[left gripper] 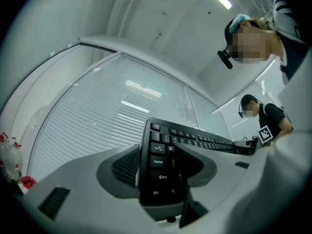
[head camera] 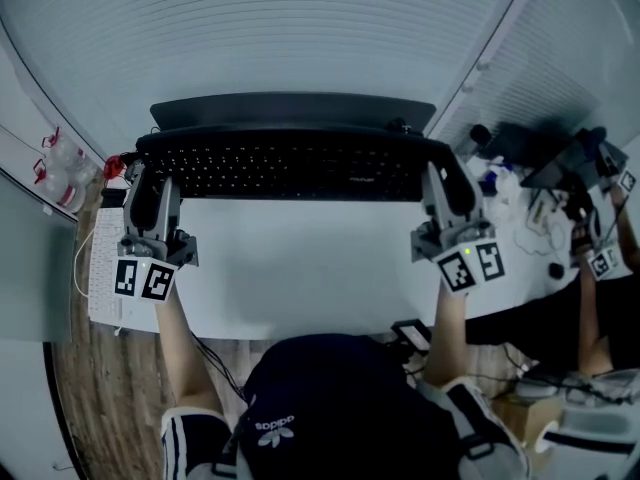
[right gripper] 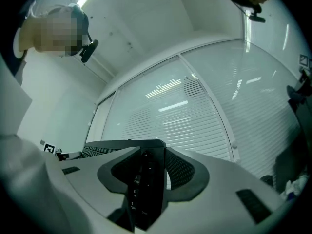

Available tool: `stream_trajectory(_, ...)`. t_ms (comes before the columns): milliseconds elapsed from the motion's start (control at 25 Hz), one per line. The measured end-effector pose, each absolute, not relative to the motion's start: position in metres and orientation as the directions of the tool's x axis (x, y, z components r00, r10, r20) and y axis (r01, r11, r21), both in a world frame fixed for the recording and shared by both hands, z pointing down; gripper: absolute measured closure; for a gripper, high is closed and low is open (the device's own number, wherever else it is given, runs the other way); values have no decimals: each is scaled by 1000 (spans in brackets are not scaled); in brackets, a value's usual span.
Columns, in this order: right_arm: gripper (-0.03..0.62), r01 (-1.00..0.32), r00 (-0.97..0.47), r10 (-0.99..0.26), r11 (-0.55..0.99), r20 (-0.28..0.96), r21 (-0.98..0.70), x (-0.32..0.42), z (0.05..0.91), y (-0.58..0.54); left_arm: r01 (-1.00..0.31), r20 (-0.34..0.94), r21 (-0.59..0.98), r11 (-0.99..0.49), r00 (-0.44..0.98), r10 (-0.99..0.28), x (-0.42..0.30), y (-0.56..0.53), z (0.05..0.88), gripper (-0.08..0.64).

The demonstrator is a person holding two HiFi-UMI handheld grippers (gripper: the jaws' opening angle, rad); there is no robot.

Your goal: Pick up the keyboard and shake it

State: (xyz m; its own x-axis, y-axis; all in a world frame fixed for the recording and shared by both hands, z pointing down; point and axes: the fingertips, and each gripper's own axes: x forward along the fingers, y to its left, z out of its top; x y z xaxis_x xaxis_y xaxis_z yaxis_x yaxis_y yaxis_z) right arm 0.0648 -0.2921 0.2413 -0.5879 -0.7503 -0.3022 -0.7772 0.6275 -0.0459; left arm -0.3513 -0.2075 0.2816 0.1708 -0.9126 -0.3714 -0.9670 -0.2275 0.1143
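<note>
Black keyboard (head camera: 285,163) spans upper centre of head view, left gripper (head camera: 143,178) clamped on its left end, right gripper (head camera: 447,180) clamped on its right end; looks stiff, light, smooth plastic, so end grips could slip in shaking.

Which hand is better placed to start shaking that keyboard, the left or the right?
Neither stands out, I'd judge: the left gripper clamps the left end of the keyboard, the right gripper its right end, so both should shake it together.
</note>
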Motion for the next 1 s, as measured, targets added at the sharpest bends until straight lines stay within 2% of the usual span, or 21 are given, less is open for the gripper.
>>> stream_trajectory(440,439,-811,-501,-810,562,-306,-161,84,275,-279,-956,-336,-34,-290,285,-898,-339,-222,245,342)
stream_trajectory(800,439,-717,-560,-732,663,-389,-215,94,315,-246,-954,-408,-116,-276,299,-863,-329,-199,208,341)
stream_trajectory(1000,449,-720,-568,-745,656,-350,-227,92,327,-248,-946,-399,-160,-282,323,-858,-323,-196,198,341)
